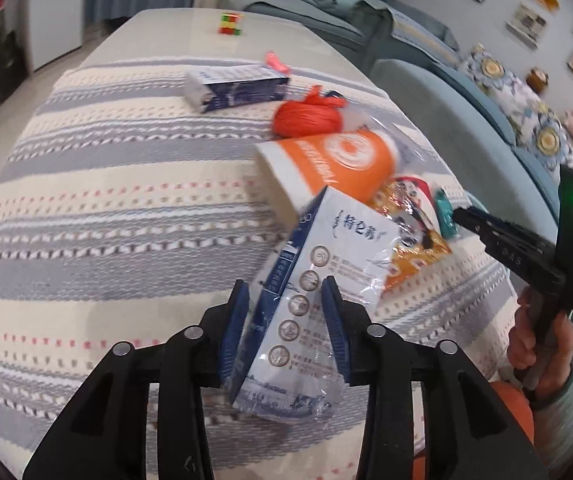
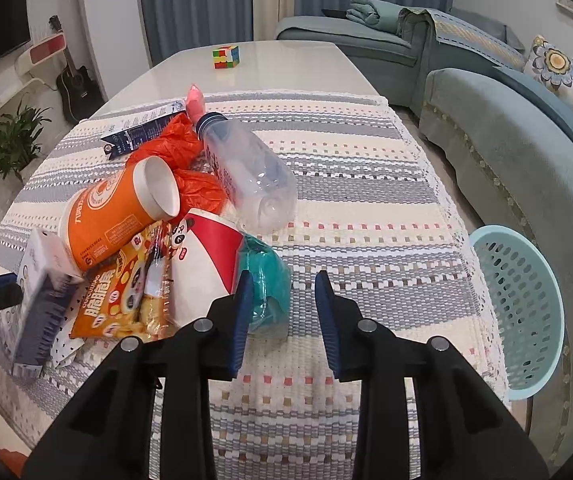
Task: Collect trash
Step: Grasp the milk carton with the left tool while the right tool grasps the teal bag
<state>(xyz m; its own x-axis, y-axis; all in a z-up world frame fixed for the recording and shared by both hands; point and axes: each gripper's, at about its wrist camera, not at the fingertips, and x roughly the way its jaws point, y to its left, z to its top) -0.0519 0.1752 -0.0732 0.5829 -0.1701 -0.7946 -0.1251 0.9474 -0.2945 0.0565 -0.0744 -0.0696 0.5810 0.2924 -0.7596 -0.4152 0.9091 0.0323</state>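
Note:
My left gripper (image 1: 285,290) is shut on a blue and white milk carton (image 1: 326,264) and holds it tilted over the striped cloth; the carton also shows in the right wrist view (image 2: 42,300). Trash lies in a pile: an orange paper cup (image 2: 114,216), an orange snack bag (image 2: 122,296), a red and white cup (image 2: 206,256), a teal wrapper (image 2: 266,276), a clear plastic bottle (image 2: 250,176), an orange plastic bag (image 2: 174,148) and a second carton (image 1: 238,88). My right gripper (image 2: 282,280) is open and empty, just right of the teal wrapper.
A light blue perforated basket (image 2: 522,308) stands off the table's right edge. A Rubik's cube (image 2: 225,57) sits at the far end of the table. A teal sofa (image 2: 506,128) runs along the right. The striped cloth (image 2: 366,208) covers the near table.

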